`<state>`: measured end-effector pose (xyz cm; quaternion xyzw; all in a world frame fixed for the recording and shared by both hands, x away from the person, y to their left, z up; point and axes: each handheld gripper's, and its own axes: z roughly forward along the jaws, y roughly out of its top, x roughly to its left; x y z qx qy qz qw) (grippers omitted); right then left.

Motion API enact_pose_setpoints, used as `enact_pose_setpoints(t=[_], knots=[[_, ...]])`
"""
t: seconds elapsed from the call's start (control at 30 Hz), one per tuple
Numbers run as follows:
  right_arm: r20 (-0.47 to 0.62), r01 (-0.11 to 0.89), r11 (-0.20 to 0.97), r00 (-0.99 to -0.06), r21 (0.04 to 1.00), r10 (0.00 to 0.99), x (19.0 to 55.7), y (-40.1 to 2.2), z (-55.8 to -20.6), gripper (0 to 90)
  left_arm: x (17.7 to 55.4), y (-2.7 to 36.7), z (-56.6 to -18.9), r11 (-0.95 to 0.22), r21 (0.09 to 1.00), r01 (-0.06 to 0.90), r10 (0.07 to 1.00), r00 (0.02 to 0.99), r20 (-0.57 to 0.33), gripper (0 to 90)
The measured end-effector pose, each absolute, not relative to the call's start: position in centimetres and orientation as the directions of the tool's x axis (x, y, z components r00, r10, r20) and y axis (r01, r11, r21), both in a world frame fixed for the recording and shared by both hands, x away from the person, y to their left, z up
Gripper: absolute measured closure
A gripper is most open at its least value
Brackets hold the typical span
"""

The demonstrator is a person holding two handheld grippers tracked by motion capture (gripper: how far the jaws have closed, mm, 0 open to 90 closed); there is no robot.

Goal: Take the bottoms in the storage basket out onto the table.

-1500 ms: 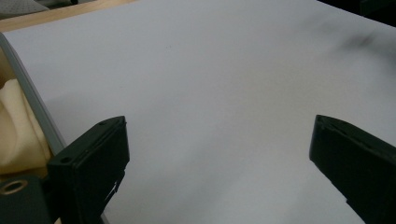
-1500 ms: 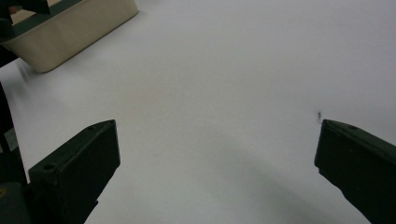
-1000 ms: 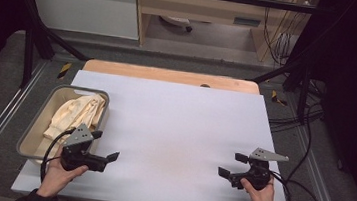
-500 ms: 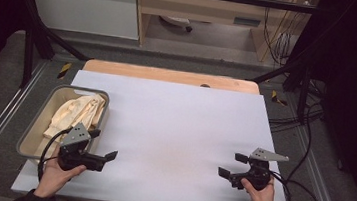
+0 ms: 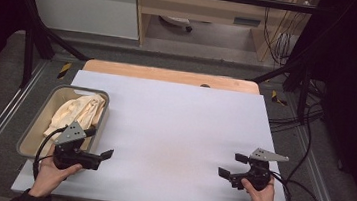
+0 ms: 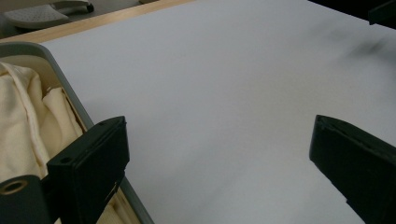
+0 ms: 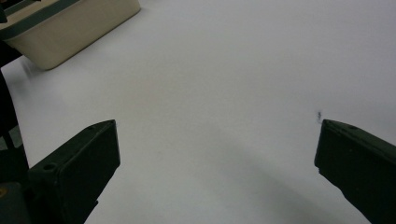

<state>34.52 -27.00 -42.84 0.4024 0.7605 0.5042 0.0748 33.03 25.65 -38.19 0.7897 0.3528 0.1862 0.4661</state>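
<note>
We are at the start of the work, with nothing picked up yet. Our left gripper (image 5: pixel 98 150) hovers at the near left of the tabletop (image 5: pixel 173 130), right beside the grey bin (image 5: pixel 29 137) that sits along the left edge, and its jaws stand wide apart with nothing between them. In the left gripper view one jaw overlaps the bin's rim (image 6: pixel 65 98), and the cream cloth (image 6: pixel 23 126) lies bunched inside, just past that rim. From above, the cloth (image 5: pixel 77 112) fills most of the bin, heaped toward the far end.

Our right gripper (image 5: pixel 230 167) waits near the right front corner of the tabletop, well apart from the bin, jaws also spread and empty. Its own view looks across the bare white surface to the bin's side wall (image 7: pixel 70 28).

We judge the step in hand to be the reach for the cloth. The next move calls for swinging our left gripper over the rim, dipping into the bin, and closing on a raised fold, high enough that the jaws take fabric and not the bin wall.
</note>
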Motion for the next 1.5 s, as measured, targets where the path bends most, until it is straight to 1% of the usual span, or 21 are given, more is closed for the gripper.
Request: enact_pose_setpoints(t=[1.5], knots=[[0.292, 0.541, 0.177, -0.668, 0.823, 0.685, 34.6, -27.0, -43.0, 0.5, 33.2, 28.0, -37.4, -0.305, 0.855, 0.419, 0.769, 0.638, -0.039, 4.5]])
